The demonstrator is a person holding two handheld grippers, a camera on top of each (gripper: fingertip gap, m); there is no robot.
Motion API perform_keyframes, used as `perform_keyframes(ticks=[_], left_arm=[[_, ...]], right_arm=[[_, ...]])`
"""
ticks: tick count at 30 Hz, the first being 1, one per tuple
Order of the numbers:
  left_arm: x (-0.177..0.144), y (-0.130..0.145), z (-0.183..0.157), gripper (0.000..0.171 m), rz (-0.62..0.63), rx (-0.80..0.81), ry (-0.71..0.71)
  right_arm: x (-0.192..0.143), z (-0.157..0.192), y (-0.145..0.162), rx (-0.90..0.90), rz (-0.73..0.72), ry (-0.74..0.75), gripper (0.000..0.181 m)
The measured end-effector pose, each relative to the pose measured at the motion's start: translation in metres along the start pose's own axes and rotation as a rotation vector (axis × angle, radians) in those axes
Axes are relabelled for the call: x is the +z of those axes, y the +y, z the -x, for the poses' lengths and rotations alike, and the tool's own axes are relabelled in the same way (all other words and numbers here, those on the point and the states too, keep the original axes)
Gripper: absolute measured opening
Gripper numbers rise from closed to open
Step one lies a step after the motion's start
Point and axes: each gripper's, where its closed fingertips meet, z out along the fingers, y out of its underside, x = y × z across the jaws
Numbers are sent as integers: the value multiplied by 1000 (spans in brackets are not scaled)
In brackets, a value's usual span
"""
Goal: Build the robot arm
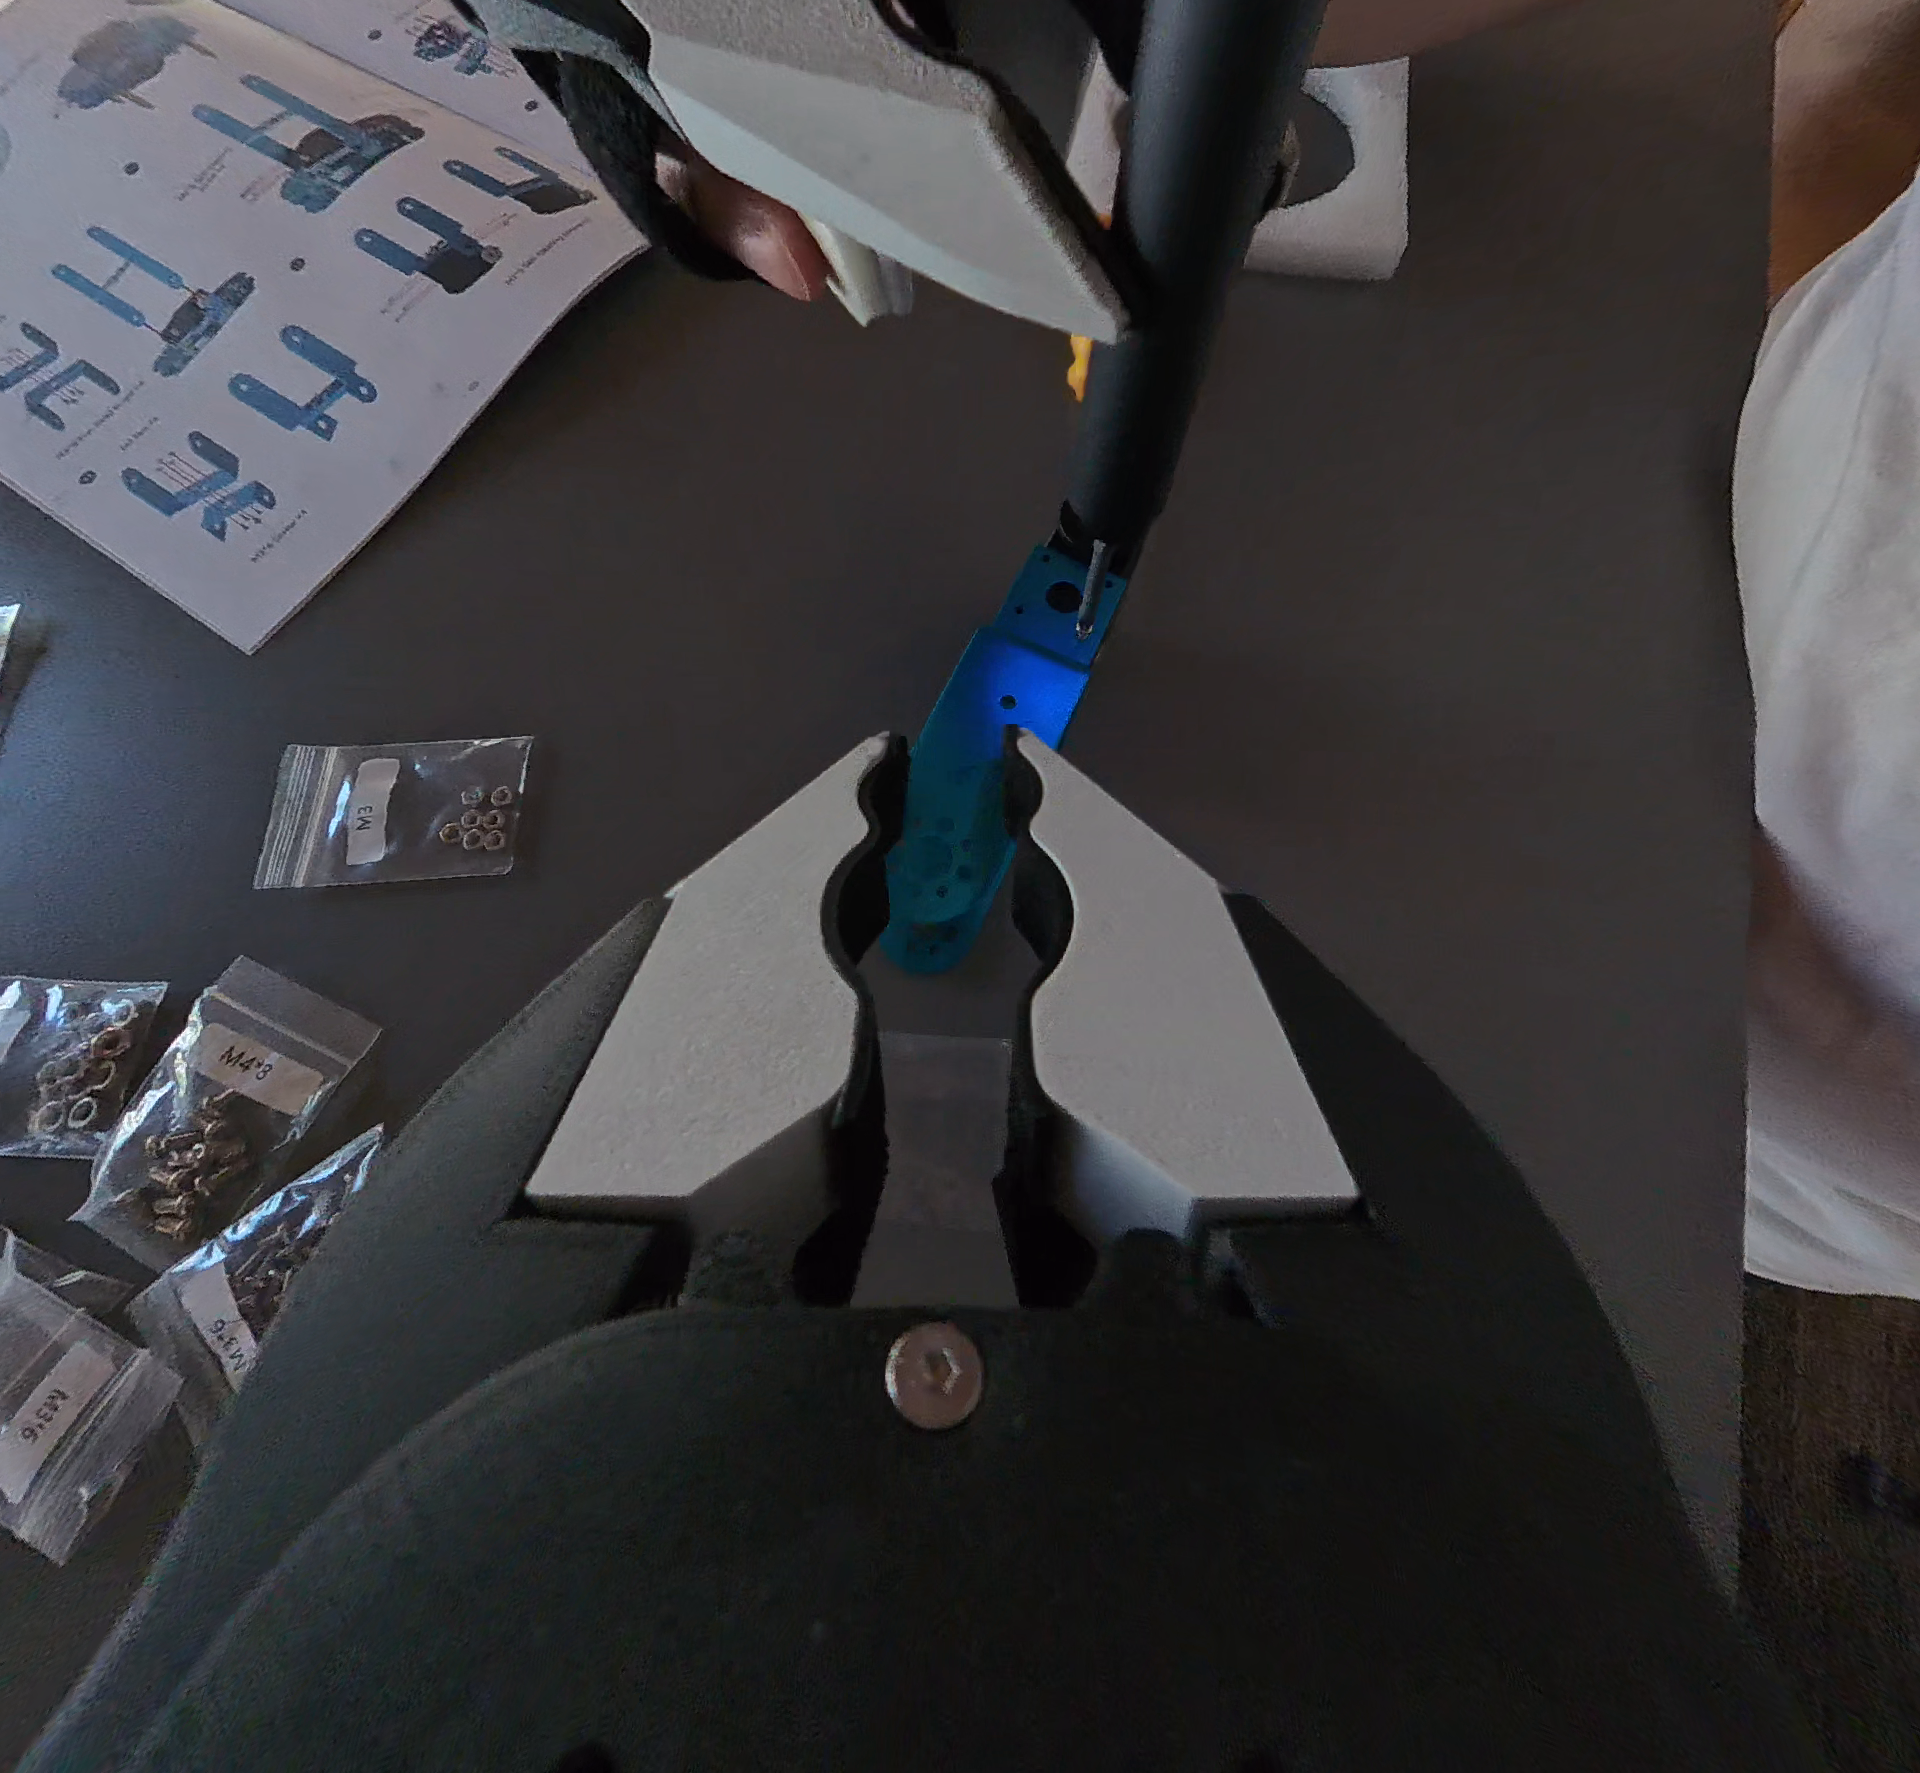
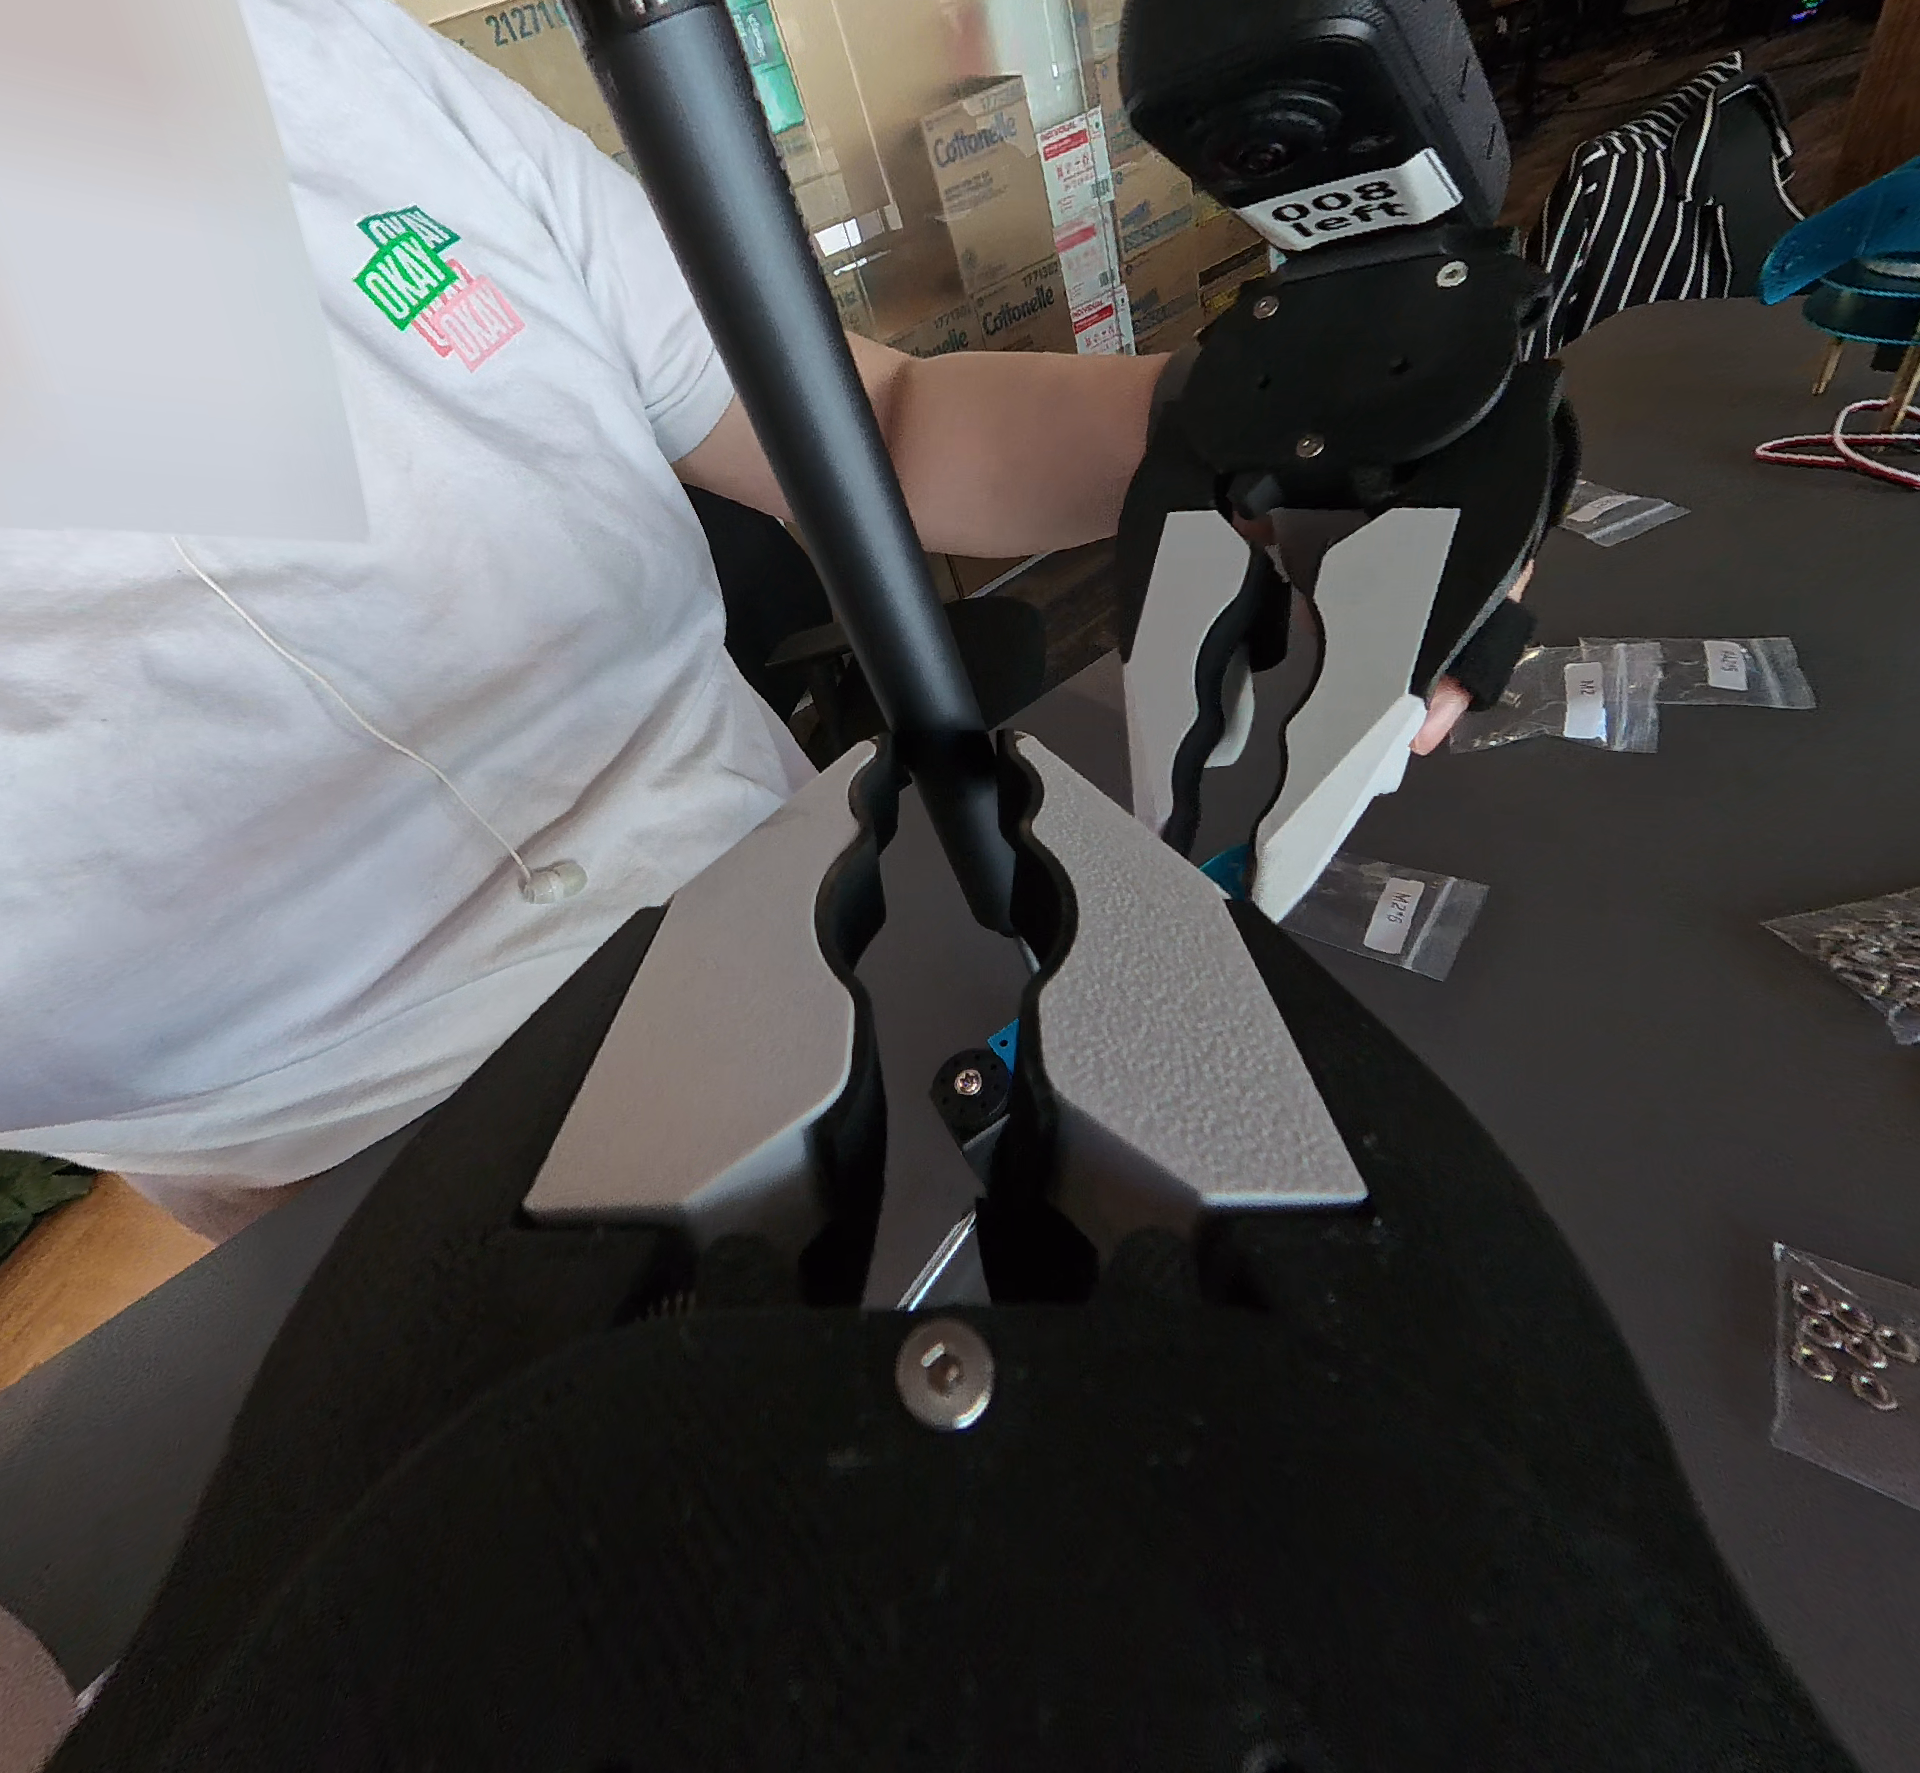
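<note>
My left gripper (image 1: 951,741) is shut on a blue metal bracket (image 1: 1013,684) with several holes, held just above the dark table (image 1: 727,580). My right gripper (image 2: 940,741) is shut on a black cylindrical screwdriver (image 2: 790,393). In the left wrist view the screwdriver (image 1: 1174,269) comes down from above and its thin bit (image 1: 1091,591) touches the far end of the bracket. The right gripper (image 1: 1117,310) shows there above the bracket. The left gripper (image 2: 1226,840) shows in the right wrist view, with a bit of blue bracket (image 2: 1226,866) at its tips. A black round part (image 2: 971,1095) lies below the right gripper.
An open instruction booklet (image 1: 260,269) lies at the far left. Several small plastic bags of screws and nuts (image 1: 400,809) lie on the table's left side, and also show in the right wrist view (image 2: 1621,695). A person in a white shirt (image 2: 364,684) stands close. A white foam block (image 1: 1340,165) lies beyond. Spacing between my two grippers at the tips: around 8 centimeters. Between my right fingertips and the white foam block (image 1: 1340,165) there is roughly 25 centimeters.
</note>
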Motion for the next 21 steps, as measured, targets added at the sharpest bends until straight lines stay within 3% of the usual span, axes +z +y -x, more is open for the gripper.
perform_keyframes(ticks=[2, 4, 5, 10, 21], left_arm=[[0, 0, 1, 18, -6, 4, 5], [1, 3, 2, 48, 16, -16, 9], [2, 5, 1, 49, 28, -27, 24], [9, 7, 0, 35, 41, 19, 16], [8, 8, 0, 34, 30, 0, 20]], right_arm=[[0, 0, 0, -1, 0, 0, 18], [-1, -2, -1, -4, -2, 7, 18], [-1, -3, -1, -4, -1, 9, 18], [-1, -3, 0, -9, -4, -2, 18], [-5, -3, 0, -7, -30, 1, 18]])
